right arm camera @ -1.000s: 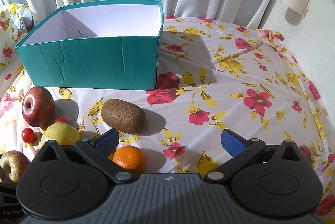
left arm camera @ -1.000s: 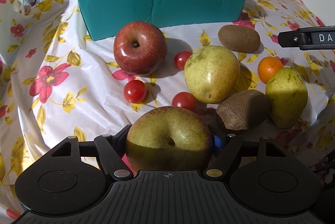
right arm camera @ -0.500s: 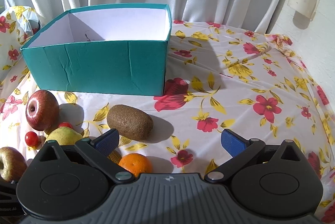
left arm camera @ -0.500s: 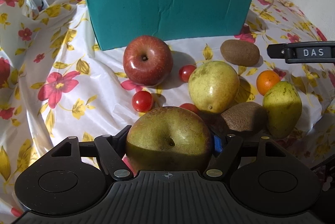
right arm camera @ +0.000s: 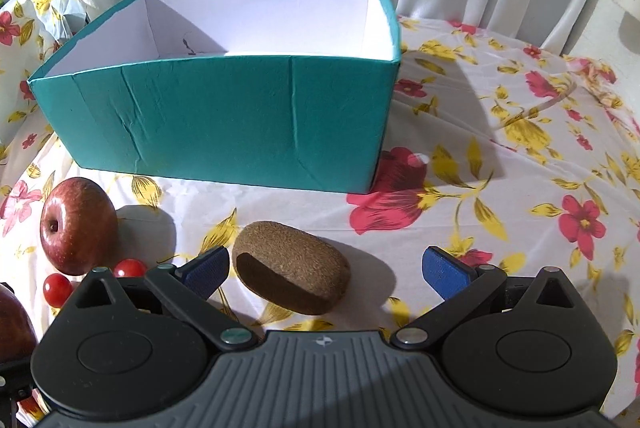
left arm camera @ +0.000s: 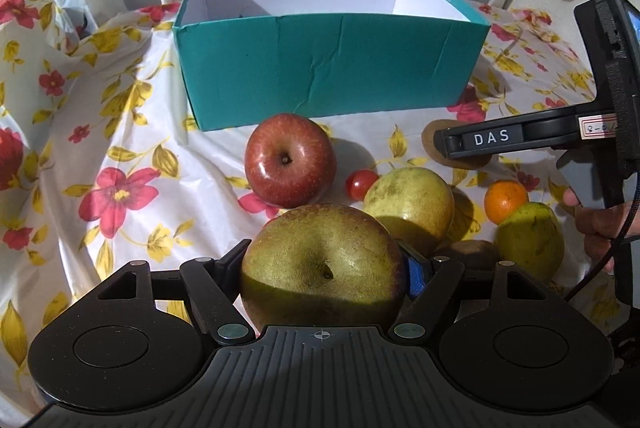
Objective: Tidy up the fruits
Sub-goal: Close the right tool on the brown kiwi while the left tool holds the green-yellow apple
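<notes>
Since 1.0 s ago: left-wrist view raised and pulled back, box interior now visible over front wall; right-wrist view advanced, kiwi now between the blue pads rather than ahead of them. Nearest, left gripper (left arm camera: 322,270): clamped on green-brown apple (left arm camera: 320,264), pads pressed to both flanks, fruit clear of the cloth by the look of it. Beyond it: pale pear (left arm camera: 412,197), cherry tomato (left arm camera: 361,183), red apple (left arm camera: 290,159), small orange (left arm camera: 506,201), second pear (left arm camera: 530,240), all resting on floral tablecloth (left arm camera: 120,131). Right gripper (right arm camera: 324,268): spread wide, empty, kiwi (right arm camera: 291,267) lying between the pads, near the left pad, well apart from the right one; contact not discernible. Farthest: teal box (right arm camera: 224,119), open top, white interior, no fruit seen inside, though floor partly hidden by front wall. Judgement: lift of apple under way, carry over front wall and release inside as next step; right side positioned for kiwi pick, closing needed. Task at early stage, most fruit outside the box. Risk: clipping front wall if apple carried too low.
</notes>
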### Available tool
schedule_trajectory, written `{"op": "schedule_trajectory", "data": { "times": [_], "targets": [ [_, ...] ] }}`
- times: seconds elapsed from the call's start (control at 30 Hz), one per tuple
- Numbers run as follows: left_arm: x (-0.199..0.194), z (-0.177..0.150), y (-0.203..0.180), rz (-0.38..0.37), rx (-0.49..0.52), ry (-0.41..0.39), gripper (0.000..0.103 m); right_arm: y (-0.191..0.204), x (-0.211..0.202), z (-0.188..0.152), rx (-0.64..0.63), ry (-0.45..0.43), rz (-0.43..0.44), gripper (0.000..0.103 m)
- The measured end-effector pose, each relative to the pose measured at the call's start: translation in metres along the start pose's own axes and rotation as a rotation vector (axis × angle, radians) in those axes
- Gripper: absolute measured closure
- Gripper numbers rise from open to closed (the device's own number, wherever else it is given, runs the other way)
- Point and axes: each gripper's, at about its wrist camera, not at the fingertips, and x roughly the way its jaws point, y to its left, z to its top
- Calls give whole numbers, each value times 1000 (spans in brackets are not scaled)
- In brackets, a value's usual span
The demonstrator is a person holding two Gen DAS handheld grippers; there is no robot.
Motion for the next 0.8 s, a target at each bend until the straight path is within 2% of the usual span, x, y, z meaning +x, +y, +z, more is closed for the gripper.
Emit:
{"op": "schedule_trajectory", "data": {
  "times": [0.07,0.13,0.2,0.3,0.4,0.6,0.8],
  "targets": [
    [1,2,2,-2,-2,2,25,3,6,2,-3,15,3,1],
    [2,4,5,-7,-2,4,25,6,12,3,-4,31,9,7],
    [3,6,7,-9,-2,5,25,7,17,4,-1,56,13,8],
    [4,9,9,-12,-2,4,25,6,24,4,11,87,34,18],
    [5,12,10,-16,1,1,25,5,23,4,17,71,70,36],
    [5,18,12,-20,11,-1,25,1,22,3,41,53,101,36],
    [0,32,13,-17,22,-15,25,-4,2,4,70,9,106,36]
  ]
}}
